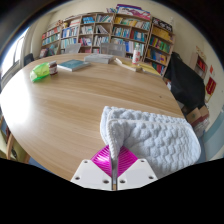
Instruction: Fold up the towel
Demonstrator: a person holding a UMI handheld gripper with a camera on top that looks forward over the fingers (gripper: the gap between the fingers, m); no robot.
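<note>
Gripper (115, 160): the towel (150, 138) drapes over the finger ends, so we see only part of the magenta pads (103, 156); we cannot tell what gap, if any, lies between them. The towel's lower right part is cut off by the view's edge. Far table (60, 105) edge: green thing (40, 72), too blurred to name. Bookshelves (105, 32) beyond: titles too small for us to read.

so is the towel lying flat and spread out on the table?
No. The white towel is bunched and lifted off the round wooden table, pinched between the gripper fingers.
</note>
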